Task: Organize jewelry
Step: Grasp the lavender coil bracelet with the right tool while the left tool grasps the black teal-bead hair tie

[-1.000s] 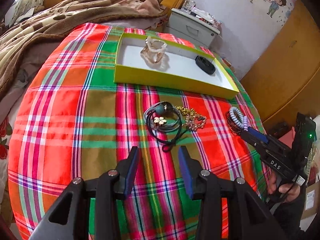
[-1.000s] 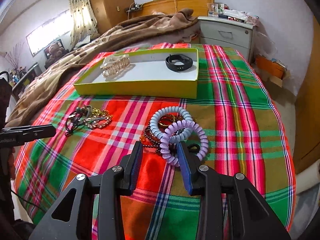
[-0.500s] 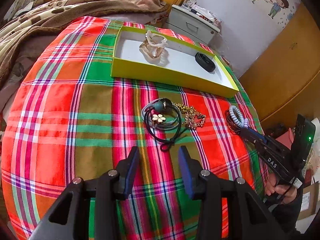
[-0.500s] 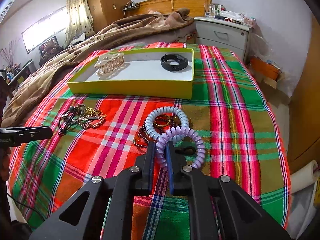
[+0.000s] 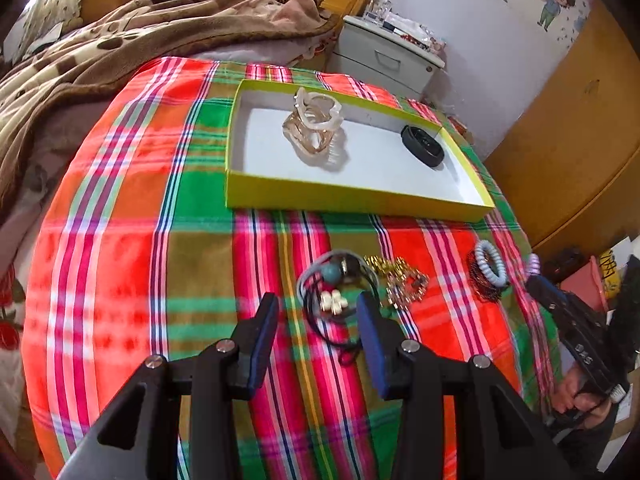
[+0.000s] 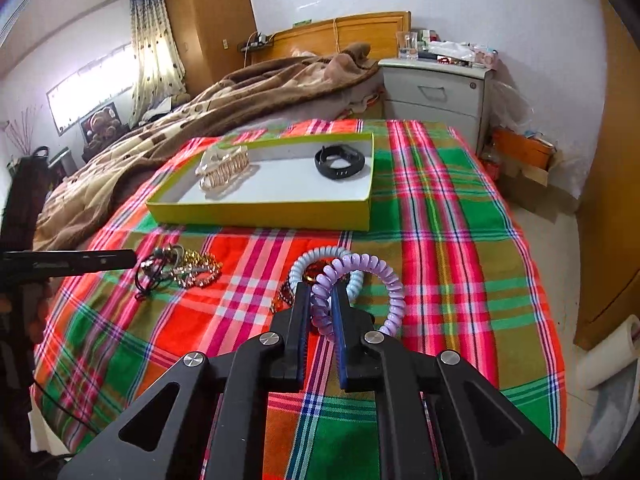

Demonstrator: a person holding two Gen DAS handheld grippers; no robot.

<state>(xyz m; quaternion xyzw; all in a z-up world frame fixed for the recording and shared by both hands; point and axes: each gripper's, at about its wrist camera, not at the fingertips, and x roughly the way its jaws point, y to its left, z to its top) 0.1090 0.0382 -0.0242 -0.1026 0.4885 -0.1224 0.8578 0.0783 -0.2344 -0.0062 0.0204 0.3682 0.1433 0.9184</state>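
Observation:
My right gripper [image 6: 320, 292] is shut on a purple coil hair tie [image 6: 384, 280] and holds it just above the plaid cloth. Under it lie a light blue coil tie [image 6: 316, 258] and a dark beaded bracelet [image 6: 286, 296]. My left gripper [image 5: 316, 308] is open, low over a bundle of hair ties with beads [image 5: 336, 280]; the bundle lies partly between its fingers, untouched. A gold chain [image 5: 400, 280] lies just right of the bundle. Behind them, a yellow-green box [image 5: 352, 200] holds a clear hair clip [image 5: 316, 128] and a black band [image 5: 422, 146].
The plaid cloth [image 5: 120, 240] covers a rounded surface that drops off at its edges. A brown blanket [image 6: 180, 128] lies on the bed behind it. A grey nightstand [image 6: 436, 92] stands at the back right. A person's hand [image 5: 580, 396] grips the right tool.
My right gripper has shut on the purple coil tie and raised it off the pile. My left gripper has moved forward, closer to the bundle of hair ties, staying open.

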